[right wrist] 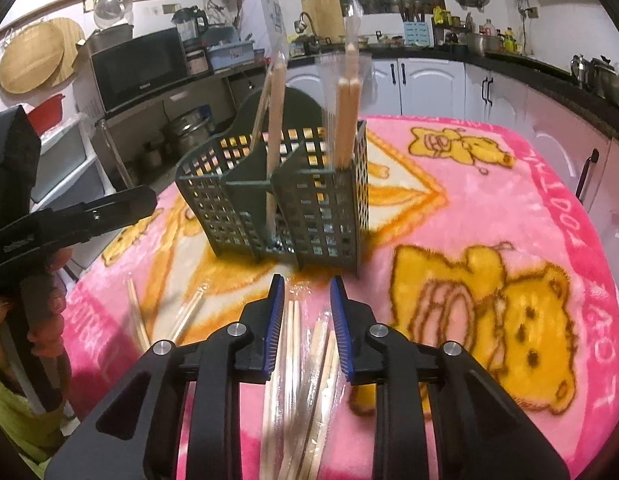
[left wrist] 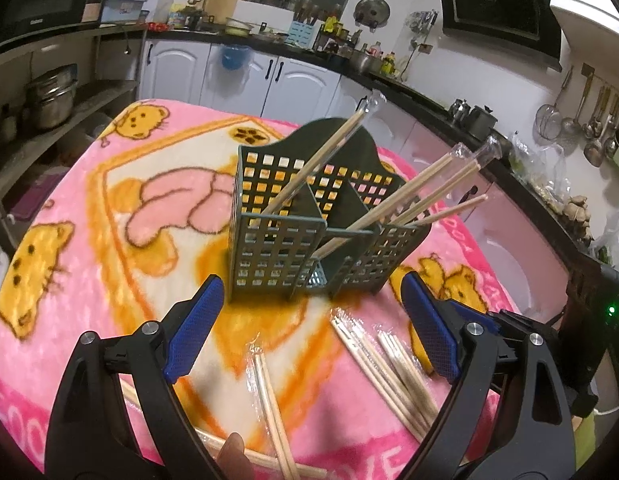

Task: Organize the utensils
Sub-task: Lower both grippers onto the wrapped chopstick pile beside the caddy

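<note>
A dark green perforated utensil holder with compartments stands on the pink blanket; it also shows in the right wrist view. Wrapped chopstick pairs lean in its compartments. More wrapped chopsticks lie on the blanket in front of it. My left gripper is wide open and empty, just before the holder. My right gripper is open with a narrow gap, its fingers either side of wrapped chopsticks lying on the blanket; the pads do not press them.
The blanket-covered table has its right edge near white cabinets. A black counter with pots and bottles runs behind. A microwave and shelves with pots stand on the left. The left gripper's handle shows at the right view's left.
</note>
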A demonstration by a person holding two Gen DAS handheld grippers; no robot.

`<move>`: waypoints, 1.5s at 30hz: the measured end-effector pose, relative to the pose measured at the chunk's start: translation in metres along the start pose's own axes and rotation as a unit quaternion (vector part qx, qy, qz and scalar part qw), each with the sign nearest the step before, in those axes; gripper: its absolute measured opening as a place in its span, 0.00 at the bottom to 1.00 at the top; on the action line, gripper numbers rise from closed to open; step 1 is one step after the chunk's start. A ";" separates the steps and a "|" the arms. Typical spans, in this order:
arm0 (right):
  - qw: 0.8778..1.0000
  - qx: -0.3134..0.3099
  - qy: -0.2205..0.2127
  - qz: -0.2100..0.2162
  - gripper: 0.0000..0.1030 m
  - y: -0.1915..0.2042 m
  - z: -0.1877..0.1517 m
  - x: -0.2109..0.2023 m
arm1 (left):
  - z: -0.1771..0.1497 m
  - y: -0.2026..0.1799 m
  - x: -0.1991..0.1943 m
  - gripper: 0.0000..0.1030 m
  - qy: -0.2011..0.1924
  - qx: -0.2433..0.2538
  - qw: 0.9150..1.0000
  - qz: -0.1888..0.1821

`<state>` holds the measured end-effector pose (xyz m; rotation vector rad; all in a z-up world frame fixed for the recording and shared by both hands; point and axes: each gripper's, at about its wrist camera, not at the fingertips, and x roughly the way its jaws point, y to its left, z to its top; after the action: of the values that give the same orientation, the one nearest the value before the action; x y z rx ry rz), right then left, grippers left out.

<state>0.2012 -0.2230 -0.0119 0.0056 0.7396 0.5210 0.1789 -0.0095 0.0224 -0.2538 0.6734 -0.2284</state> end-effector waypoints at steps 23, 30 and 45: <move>0.990 -0.064 0.115 -0.044 0.21 0.002 -0.010 0.084 | -0.034 0.035 0.060 0.46 0.106 -0.032 0.993 0.029; 0.991 -0.060 0.111 -0.040 0.11 -0.001 -0.009 0.085 | -0.038 0.042 0.072 0.43 0.124 -0.043 0.991 0.030; 0.997 0.042 0.049 -0.033 0.06 -0.051 0.007 0.046 | -0.039 0.040 0.083 0.20 0.133 -0.027 0.990 0.045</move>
<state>0.2571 -0.2450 -0.0461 0.0341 0.8545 0.4280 0.2222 -0.0015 -0.0680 -0.2460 0.9535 -0.1595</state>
